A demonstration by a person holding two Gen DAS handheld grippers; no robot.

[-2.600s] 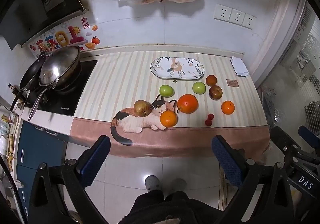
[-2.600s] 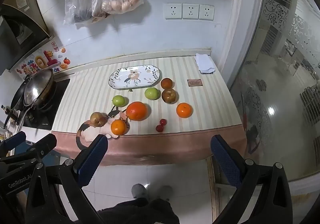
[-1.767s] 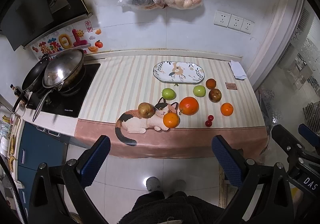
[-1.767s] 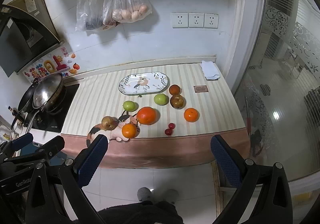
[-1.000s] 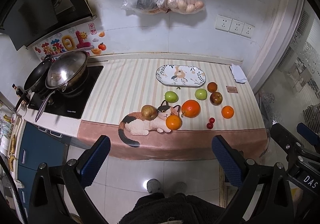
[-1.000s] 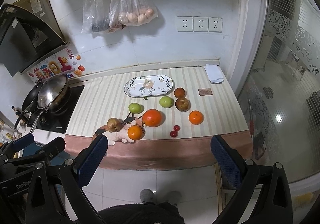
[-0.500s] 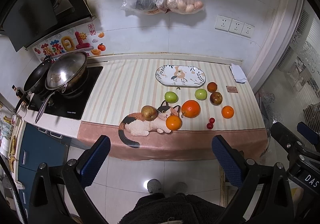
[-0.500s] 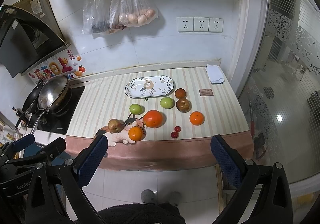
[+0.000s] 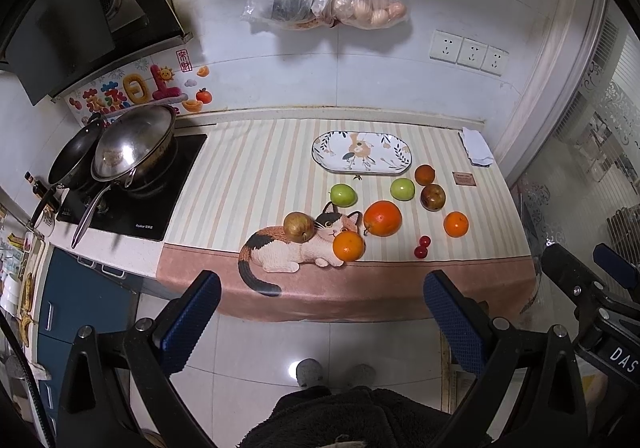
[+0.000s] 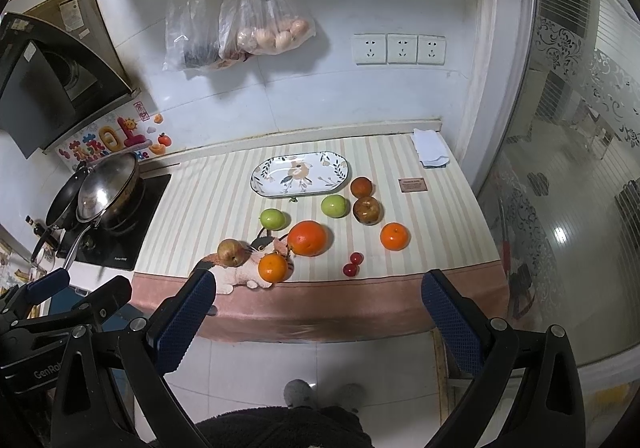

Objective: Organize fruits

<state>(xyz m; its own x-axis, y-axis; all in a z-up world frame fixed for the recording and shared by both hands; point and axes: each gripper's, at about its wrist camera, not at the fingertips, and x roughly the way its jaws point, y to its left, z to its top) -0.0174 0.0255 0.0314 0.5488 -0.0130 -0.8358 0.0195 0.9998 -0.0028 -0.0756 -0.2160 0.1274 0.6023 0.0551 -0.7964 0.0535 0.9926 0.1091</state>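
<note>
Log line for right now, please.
phase: pre-approach | left gripper: open, empty | right gripper: open, empty | plate: empty | fruits: loose on counter

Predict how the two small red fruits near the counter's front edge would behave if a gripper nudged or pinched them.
The small red fruits look round and smooth, so they would probably roll, perhaps off the counter edge nearby. Against the wide-open right gripper, they seem tiny and likely slippery to pinch.
</note>
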